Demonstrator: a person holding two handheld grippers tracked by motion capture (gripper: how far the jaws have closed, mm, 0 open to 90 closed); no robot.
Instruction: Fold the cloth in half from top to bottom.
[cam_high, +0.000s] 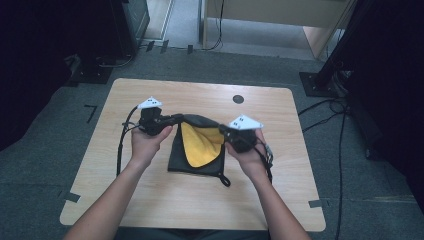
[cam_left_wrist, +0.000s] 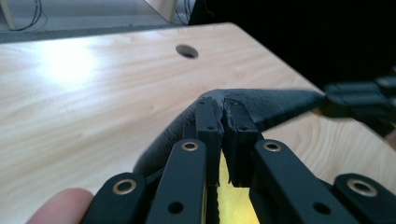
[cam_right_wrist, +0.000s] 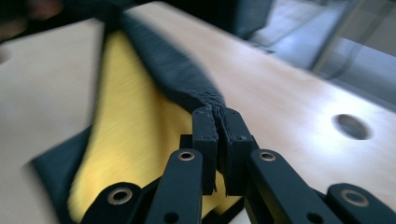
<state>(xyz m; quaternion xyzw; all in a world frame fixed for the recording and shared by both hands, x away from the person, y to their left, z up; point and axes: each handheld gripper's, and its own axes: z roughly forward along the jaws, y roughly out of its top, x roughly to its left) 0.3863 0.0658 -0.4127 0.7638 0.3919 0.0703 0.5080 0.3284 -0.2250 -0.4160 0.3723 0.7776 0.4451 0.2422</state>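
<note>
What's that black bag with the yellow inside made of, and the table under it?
The bag looks like soft woven fabric, matt black outside: it creases where both grippers pinch it. Its yellow lining has a slight sheen, maybe nylon. The table looks like pale wood-grain laminate, smooth and glossy.

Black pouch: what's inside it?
The black pouch, pinched at its rim by the left gripper and right gripper, shows yellow lining inside. Any contents lower down are covered by the fabric.
</note>
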